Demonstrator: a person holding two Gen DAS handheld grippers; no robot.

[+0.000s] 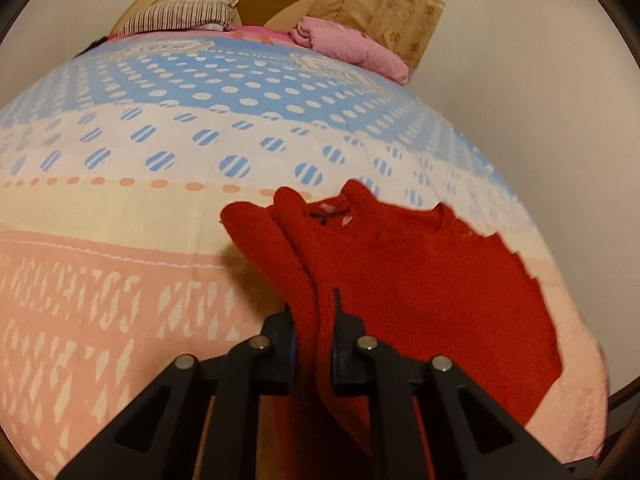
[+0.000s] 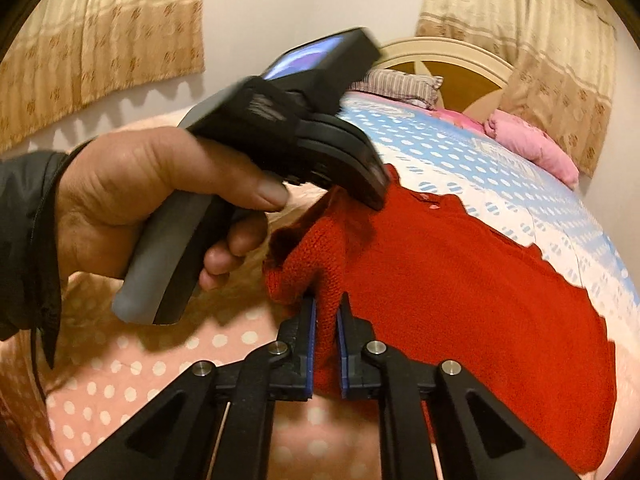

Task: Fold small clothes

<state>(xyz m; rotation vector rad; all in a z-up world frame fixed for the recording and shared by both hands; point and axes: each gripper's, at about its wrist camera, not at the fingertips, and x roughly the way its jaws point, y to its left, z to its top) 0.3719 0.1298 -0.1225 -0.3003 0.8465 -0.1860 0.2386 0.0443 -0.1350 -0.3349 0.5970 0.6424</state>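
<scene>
A small red knitted sweater (image 1: 420, 272) lies on the bed, its body spread to the right. My left gripper (image 1: 314, 312) is shut on a raised fold of its left side, with a sleeve standing up above the jaws. My right gripper (image 2: 326, 312) is shut on another lifted fold of the sweater (image 2: 460, 300) near its lower left edge. The left gripper's body (image 2: 304, 120), held in a hand, shows in the right wrist view just above and left, its tip at the sweater's upper left.
The bedspread (image 1: 160, 152) has blue, white and pink dotted bands. A striped pillow (image 1: 180, 16) and a pink folded blanket (image 1: 348, 44) lie by the headboard. Curtains (image 2: 100, 32) hang on the wall. The bed's right edge is close to the sweater.
</scene>
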